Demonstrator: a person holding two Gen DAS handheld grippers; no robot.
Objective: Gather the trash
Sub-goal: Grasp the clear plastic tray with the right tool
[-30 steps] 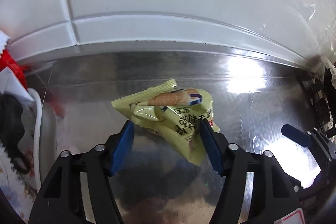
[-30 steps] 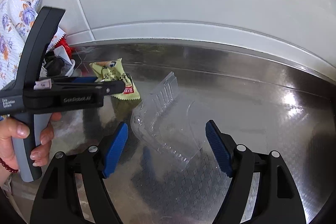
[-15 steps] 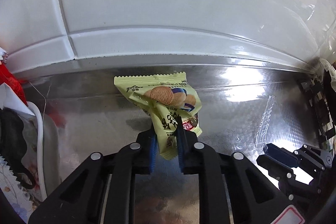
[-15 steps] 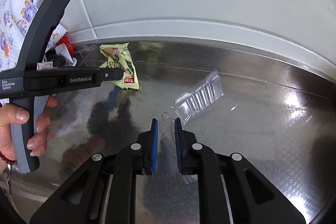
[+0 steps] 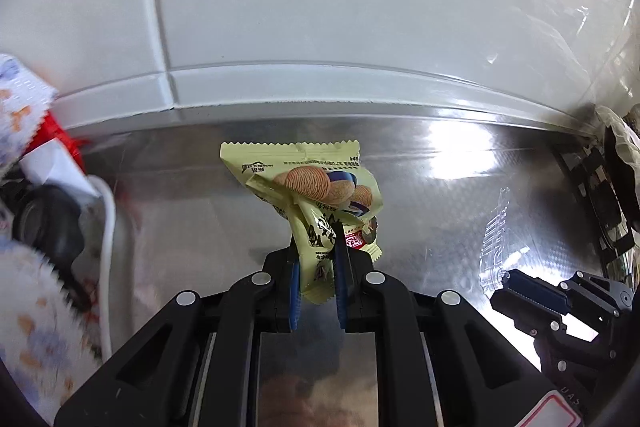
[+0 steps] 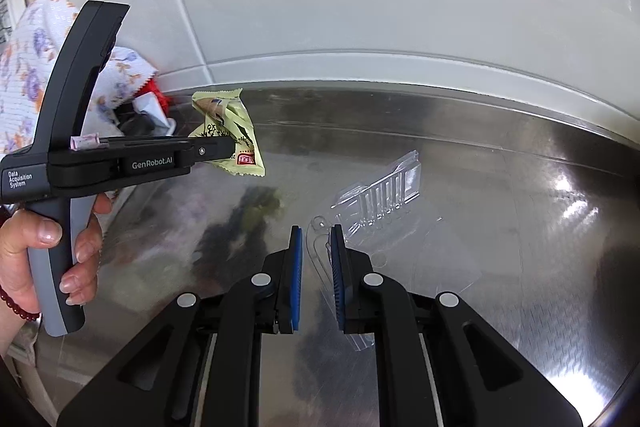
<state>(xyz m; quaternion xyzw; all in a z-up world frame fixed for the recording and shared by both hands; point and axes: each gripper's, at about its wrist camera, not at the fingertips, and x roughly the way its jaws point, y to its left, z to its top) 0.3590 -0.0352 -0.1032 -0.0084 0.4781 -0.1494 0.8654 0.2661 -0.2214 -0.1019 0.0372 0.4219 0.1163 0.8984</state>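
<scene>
Steel worktop (image 6: 460,155) against a white wall: we see the left gripper (image 5: 317,267) clamping a yellow snack wrapper (image 5: 316,195) (lifted near the back edge); the right gripper (image 6: 316,259) pinches a clear plastic tray (image 6: 384,195) mid-surface.

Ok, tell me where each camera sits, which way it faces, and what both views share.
Left wrist: rides the left gripper, looking down its fingers at the snack wrapper they pinch, steel counter and white wall beyond.
Right wrist: rides the right gripper, facing the clear plastic tray it pinches; a hand holding the left gripper shows at left.
Shared: wrapper, tray, counter, floral cloth.
</scene>
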